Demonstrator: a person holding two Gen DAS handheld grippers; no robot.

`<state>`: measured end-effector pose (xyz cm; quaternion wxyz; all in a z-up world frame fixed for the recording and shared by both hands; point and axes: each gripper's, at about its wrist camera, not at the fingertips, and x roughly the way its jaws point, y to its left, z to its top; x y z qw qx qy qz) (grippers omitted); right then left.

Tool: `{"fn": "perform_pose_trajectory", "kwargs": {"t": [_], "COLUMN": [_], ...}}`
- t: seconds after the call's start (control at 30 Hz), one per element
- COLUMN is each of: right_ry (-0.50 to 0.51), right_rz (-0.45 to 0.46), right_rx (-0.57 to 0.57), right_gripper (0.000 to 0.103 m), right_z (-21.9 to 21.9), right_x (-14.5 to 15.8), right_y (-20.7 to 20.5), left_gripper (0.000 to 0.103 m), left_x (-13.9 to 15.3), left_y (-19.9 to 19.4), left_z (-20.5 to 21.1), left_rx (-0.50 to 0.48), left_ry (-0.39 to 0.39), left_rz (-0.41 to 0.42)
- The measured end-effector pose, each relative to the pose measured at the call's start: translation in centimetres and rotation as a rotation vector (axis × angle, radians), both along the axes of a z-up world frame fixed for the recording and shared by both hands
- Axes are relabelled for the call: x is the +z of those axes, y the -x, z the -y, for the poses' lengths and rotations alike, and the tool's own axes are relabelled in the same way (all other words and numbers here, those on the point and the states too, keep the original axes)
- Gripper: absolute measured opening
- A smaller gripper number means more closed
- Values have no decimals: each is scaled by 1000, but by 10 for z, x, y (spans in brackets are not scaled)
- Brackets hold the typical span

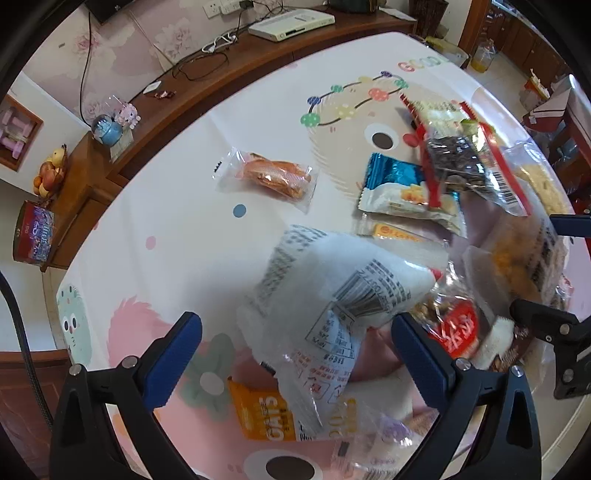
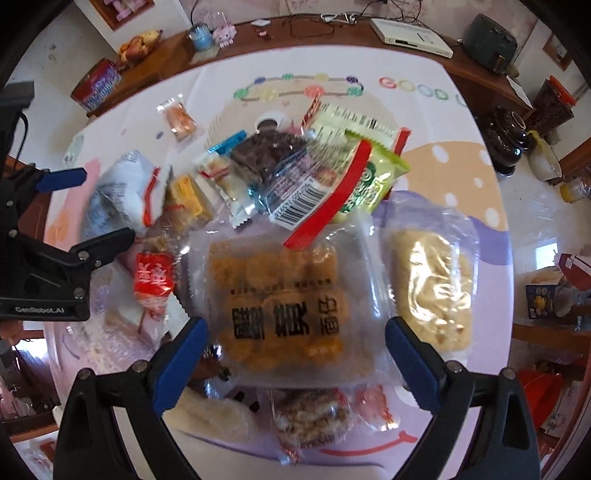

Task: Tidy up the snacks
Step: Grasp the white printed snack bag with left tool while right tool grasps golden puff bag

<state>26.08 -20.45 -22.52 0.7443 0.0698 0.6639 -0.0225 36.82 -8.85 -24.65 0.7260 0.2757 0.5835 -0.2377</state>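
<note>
Many snack packets lie in a loose pile on the table. In the left wrist view my left gripper (image 1: 297,343) is open, its jaws on either side of a white printed packet (image 1: 332,291) that looks blurred. In the right wrist view my right gripper (image 2: 295,349) is open around a clear packet of golden-brown cakes (image 2: 284,302), jaws apart from it. Beyond lie a dark seed bag with red strips (image 2: 295,173), a green packet (image 2: 373,181), a pale rice-cake bag (image 2: 432,284) and a red-label packet (image 2: 153,277). The left gripper also shows at the left of the right wrist view (image 2: 107,206).
A lone orange snack packet (image 1: 273,177) lies apart at the far left on the cartoon tablecloth (image 1: 166,229). A wooden sideboard (image 1: 207,85) with a white set-top box (image 1: 291,24), cables and ornaments runs behind the table. Dark jars (image 2: 506,136) stand at the right.
</note>
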Motion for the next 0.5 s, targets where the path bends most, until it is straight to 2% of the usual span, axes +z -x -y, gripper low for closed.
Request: {"fn": "perform_pose_trajectory", "kwargs": {"t": [0.13, 0.23, 0.27, 0.33, 0.37, 0.4, 0.5], "right_ry": [33, 79, 93, 110, 109, 101, 88], "right_rz": [1, -19, -25, -22, -19, -15, 18], "right_rx": [19, 61, 76, 97, 103, 105, 130], "right_gripper": [99, 101, 101, 101, 98, 90, 78], "right_z": [-7, -18, -23, -29, -31, -31, -37], "right_x": [-5, -11, -14, -15, -15, -15, -5], "right_y": [-13, -21, -23, -23, -23, -22, -16], "left_gripper": [102, 93, 86, 79, 75, 69, 60], "left_x": [-12, -19, -20, -21, -21, -19, -12], "left_y": [-11, -16, -17, -17, -16, -14, -7], "left_z": [3, 6, 6, 7, 7, 7, 5], "left_rx": [23, 35, 35, 33, 29, 24, 31], "left_ry": [-13, -10, -7, -13, -13, 2, 19], "left_rz": [-29, -63, -70, -66, -57, -49, -34]}}
